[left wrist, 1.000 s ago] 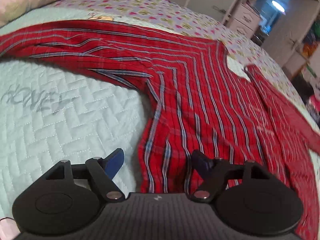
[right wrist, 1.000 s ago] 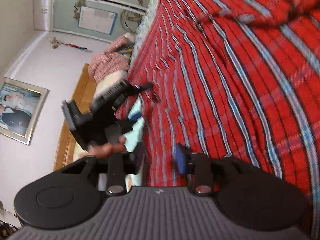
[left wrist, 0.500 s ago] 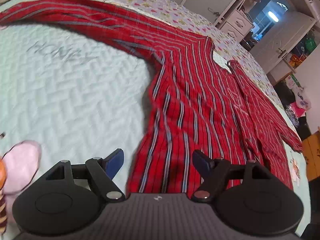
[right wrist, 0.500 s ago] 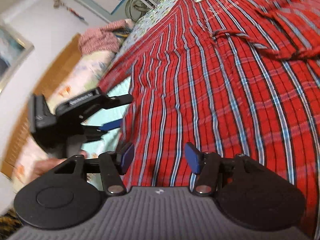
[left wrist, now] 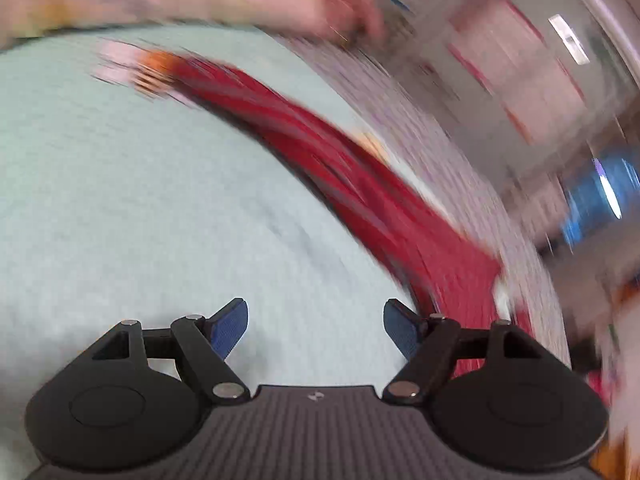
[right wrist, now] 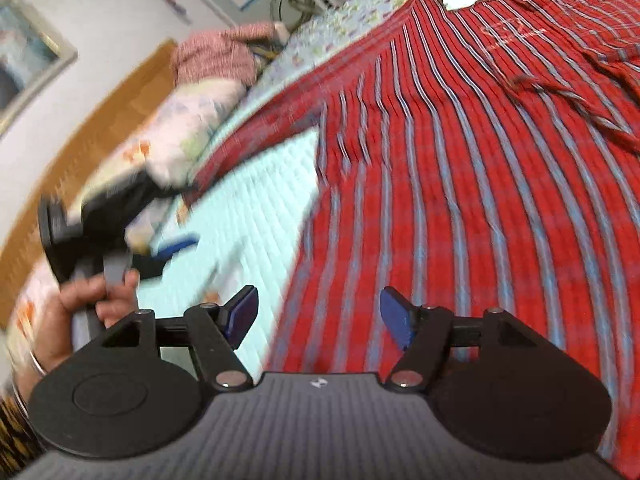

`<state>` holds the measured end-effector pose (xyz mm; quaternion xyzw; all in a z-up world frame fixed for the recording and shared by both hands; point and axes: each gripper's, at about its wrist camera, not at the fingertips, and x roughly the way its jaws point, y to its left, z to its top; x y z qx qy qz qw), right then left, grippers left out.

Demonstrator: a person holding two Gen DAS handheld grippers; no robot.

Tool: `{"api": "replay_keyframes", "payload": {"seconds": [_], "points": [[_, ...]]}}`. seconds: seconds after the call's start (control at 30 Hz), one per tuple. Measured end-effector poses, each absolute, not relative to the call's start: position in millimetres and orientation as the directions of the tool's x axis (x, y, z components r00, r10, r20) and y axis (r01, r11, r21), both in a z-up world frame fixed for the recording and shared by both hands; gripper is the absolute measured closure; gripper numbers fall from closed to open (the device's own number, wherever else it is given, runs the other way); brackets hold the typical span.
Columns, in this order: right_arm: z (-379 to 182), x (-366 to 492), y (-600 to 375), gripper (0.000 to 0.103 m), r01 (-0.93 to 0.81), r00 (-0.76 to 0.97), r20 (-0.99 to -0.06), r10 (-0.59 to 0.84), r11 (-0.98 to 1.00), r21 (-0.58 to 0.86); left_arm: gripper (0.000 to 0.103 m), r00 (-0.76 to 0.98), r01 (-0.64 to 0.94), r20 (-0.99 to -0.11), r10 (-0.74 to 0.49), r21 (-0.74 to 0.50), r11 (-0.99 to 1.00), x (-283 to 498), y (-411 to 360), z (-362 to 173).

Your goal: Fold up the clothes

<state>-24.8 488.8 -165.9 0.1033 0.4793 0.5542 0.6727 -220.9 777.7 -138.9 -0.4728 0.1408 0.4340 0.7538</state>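
A red shirt with blue and white stripes (right wrist: 460, 160) lies spread flat on the bed, its collar at the far end. My right gripper (right wrist: 316, 318) hovers open over the shirt's near hem edge, nothing between its blue pads. In the right wrist view, my left gripper (right wrist: 168, 246) appears blurred at the left, held by a hand (right wrist: 92, 300) above the pale quilt. The left wrist view is heavily blurred: my left gripper (left wrist: 316, 330) is open over bare quilt, with the shirt's long sleeve (left wrist: 340, 176) stretching away to the right of it.
A pale mint quilt (right wrist: 248, 208) covers the bed, over a floral sheet (right wrist: 340, 20). Pillows (right wrist: 180, 128) and a pinkish bundle of cloth (right wrist: 220, 52) lie by the wooden headboard (right wrist: 80, 132). Furniture appears blurred at the far right in the left wrist view.
My left gripper has swung fast off the shirt body toward the sleeve side and now faces bare quilt. My right gripper has opened wider and drawn back over the hem.
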Motion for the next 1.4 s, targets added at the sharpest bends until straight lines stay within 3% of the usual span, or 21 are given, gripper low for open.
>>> {"api": "replay_keyframes", "payload": {"seconds": [0.13,0.3,0.37,0.47,0.57,0.67,0.73,0.83,1.07,1.3,1.37,1.4], "points": [[-146.8,-6.1,518.8,0.034,-0.475,-0.134,-0.325,0.936,0.228,0.850,0.025,0.557,-0.769,-0.599,0.575,-0.633,0.085,-241.6,798.9,-128.8],[-136.0,8.1,554.1,0.020,-0.229,-0.231,-0.013,0.973,-0.041,0.973,0.025,0.555,-0.785,-0.563,0.612,-0.597,0.163,-242.6,815.6,-117.2],[-141.7,14.3,562.5,0.020,-0.249,-0.211,-0.042,0.977,-0.012,0.968,0.025,0.500,-0.835,-0.560,0.661,-0.513,0.198,-239.3,829.7,-119.4],[-150.8,19.2,577.1,0.020,-0.488,-0.093,-0.275,0.957,0.197,0.850,0.025,0.419,-0.896,-0.538,0.731,-0.375,0.237,-234.4,850.9,-122.7],[-169.2,9.9,587.9,0.020,-0.691,0.091,-0.450,0.888,0.382,0.614,0.025,0.340,-0.939,-0.499,0.797,-0.227,0.258,-229.4,872.1,-125.9],[-206.5,-13.3,593.3,0.020,-0.830,0.200,-0.504,0.840,0.419,0.368,0.025,0.301,-0.938,-0.431,0.851,0.024,0.345,-207.6,888.5,-142.0],[-216.3,-23.0,592.1,0.019,-0.857,0.236,-0.493,0.838,0.418,0.301,0.025,0.287,-0.899,-0.394,0.873,0.206,0.388,-190.9,898.8,-156.3],[-221.0,-20.6,584.9,0.019,-0.851,0.228,-0.474,0.851,0.410,0.328,0.025,0.271,-0.820,-0.366,0.890,0.396,0.413,-171.0,917.4,-174.3],[-221.9,-15.8,588.2,0.019,-0.839,0.216,-0.455,0.864,0.402,0.366,0.025,0.321,-0.555,-0.435,0.841,0.633,0.539,-153.0,947.0,-208.5],[-223.4,-12.0,590.9,0.020,-0.827,0.209,-0.437,0.875,0.396,0.398,0.024,0.282,-0.425,-0.486,0.827,0.710,0.562,-137.9,967.9,-215.6],[-223.5,-11.3,590.3,0.020,-0.825,0.207,-0.434,0.877,0.395,0.405,0.039,0.266,-0.391,-0.507,0.820,0.720,0.573,-133.1,972.9,-215.9],[-223.6,-11.2,589.9,0.020,-0.823,0.206,-0.432,0.878,0.394,0.409,0.059,0.256,-0.373,-0.530,0.808,0.717,0.589,-130.0,973.5,-214.4]]}}
